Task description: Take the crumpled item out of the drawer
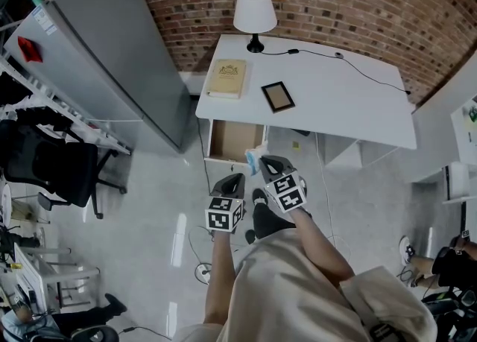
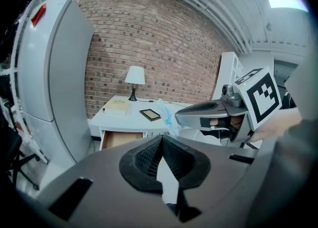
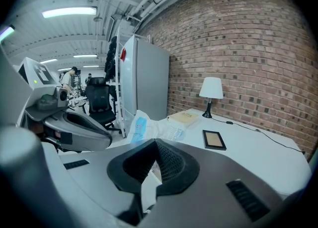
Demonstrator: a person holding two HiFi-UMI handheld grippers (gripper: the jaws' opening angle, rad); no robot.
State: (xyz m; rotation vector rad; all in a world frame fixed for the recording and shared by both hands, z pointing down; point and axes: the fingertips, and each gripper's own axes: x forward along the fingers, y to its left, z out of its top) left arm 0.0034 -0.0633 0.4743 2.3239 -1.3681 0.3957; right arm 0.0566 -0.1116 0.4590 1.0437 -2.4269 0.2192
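The crumpled item (image 1: 253, 159), a white and pale-blue wrapper, hangs just in front of the open drawer (image 1: 232, 141) of the white desk (image 1: 335, 98). My right gripper (image 1: 266, 162) is shut on it. In the right gripper view the wrapper (image 3: 151, 129) sticks out past the closed jaw tips (image 3: 155, 144). In the left gripper view the wrapper (image 2: 164, 111) shows at the nose of the right gripper (image 2: 211, 113), above the drawer (image 2: 121, 138), whose brown inside looks bare. My left gripper (image 1: 237, 179) is lower and to the left, shut on nothing (image 2: 161, 139).
On the desk stand a white lamp (image 1: 255, 13), a tan book (image 1: 226, 78) and a dark-framed picture (image 1: 278, 97). A tall grey cabinet (image 1: 112, 57) stands left of the desk, and a black office chair (image 1: 52, 165) further left. A cable runs across the desktop.
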